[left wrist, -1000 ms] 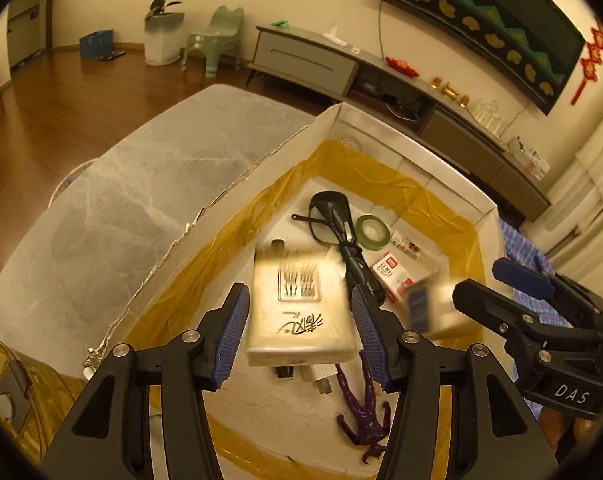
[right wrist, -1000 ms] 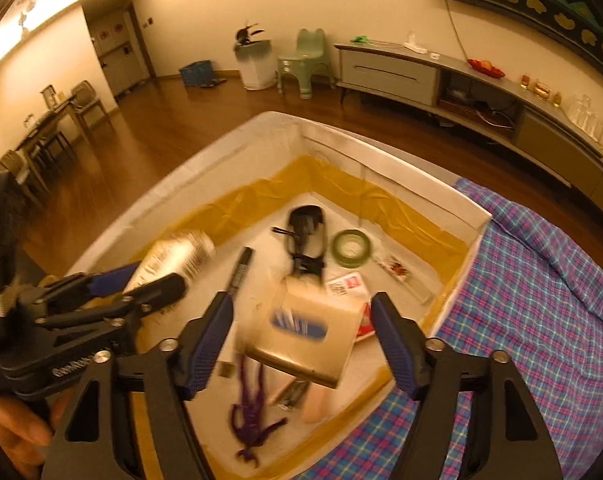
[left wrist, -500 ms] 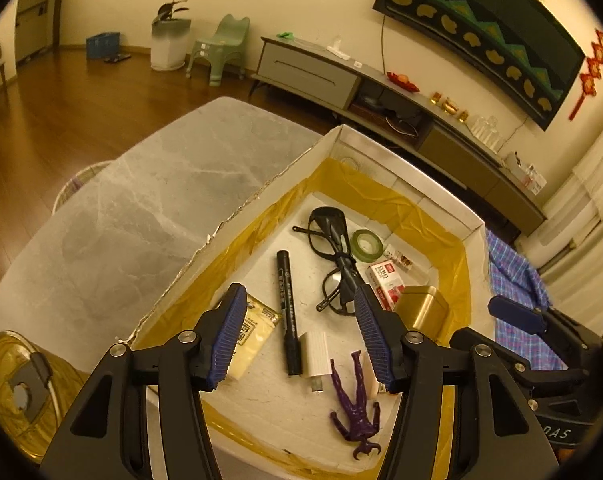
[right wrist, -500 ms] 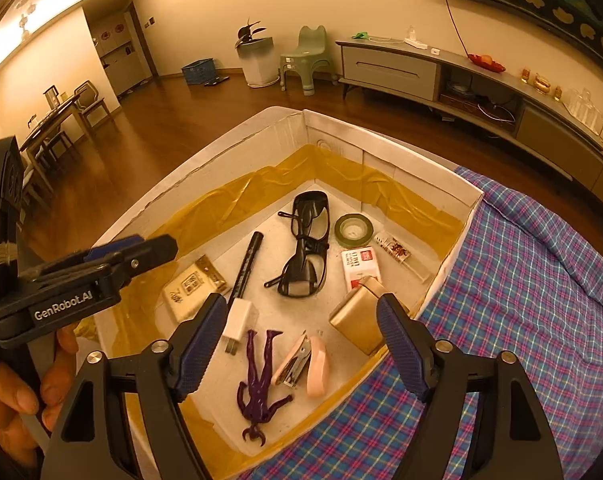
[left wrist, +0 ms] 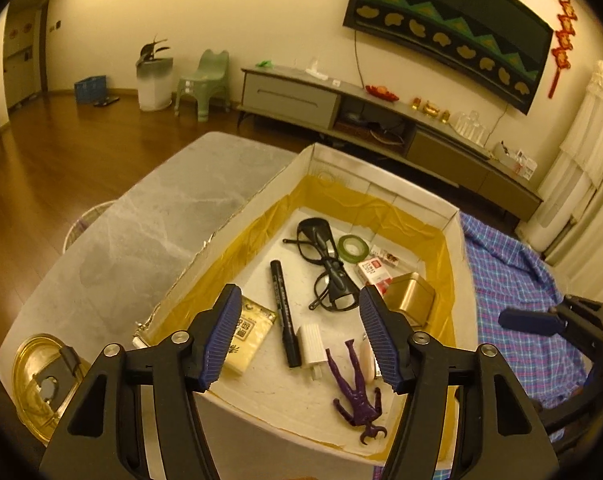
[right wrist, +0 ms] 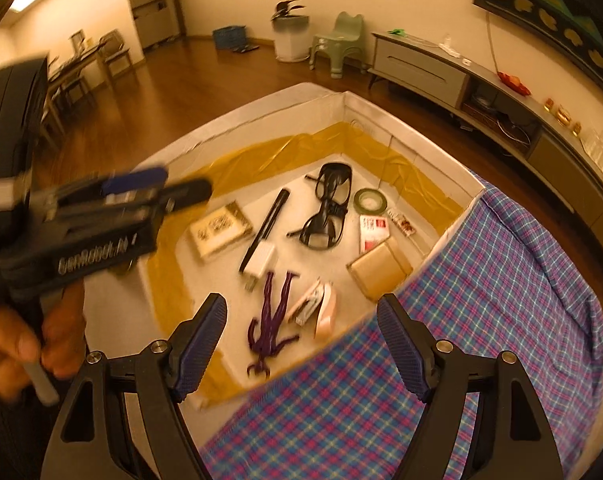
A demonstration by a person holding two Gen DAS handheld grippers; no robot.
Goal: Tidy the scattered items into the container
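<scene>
A white box (left wrist: pixel 381 168) with yellow lining holds several items: a cream packet (left wrist: pixel 247 336) (right wrist: pixel 217 232), a gold tin (left wrist: pixel 409 294) (right wrist: pixel 381 270), black glasses (left wrist: pixel 325 268) (right wrist: pixel 327 208), a black marker (left wrist: pixel 283 312), a white charger (left wrist: pixel 311 346), a purple figure (left wrist: pixel 355 392) (right wrist: pixel 271 320), a green tape roll (left wrist: pixel 353 246) and a red-white card (right wrist: pixel 373 228). My left gripper (left wrist: pixel 299 338) is open and empty above the box's near edge. My right gripper (right wrist: pixel 301 350) is open and empty over the box's near rim.
The box sits on a grey marble table (left wrist: pixel 149 232). A plaid cloth (right wrist: pixel 481 320) covers the table to the right of the box. A gold round lid (left wrist: pixel 41 384) lies at the table's near left corner. The left gripper (right wrist: pixel 81 224) shows blurred in the right wrist view.
One second ago the left gripper held the cream packet and the right the gold tin over the box. Both were let go, now lie in the box, and both grippers have drawn back.
</scene>
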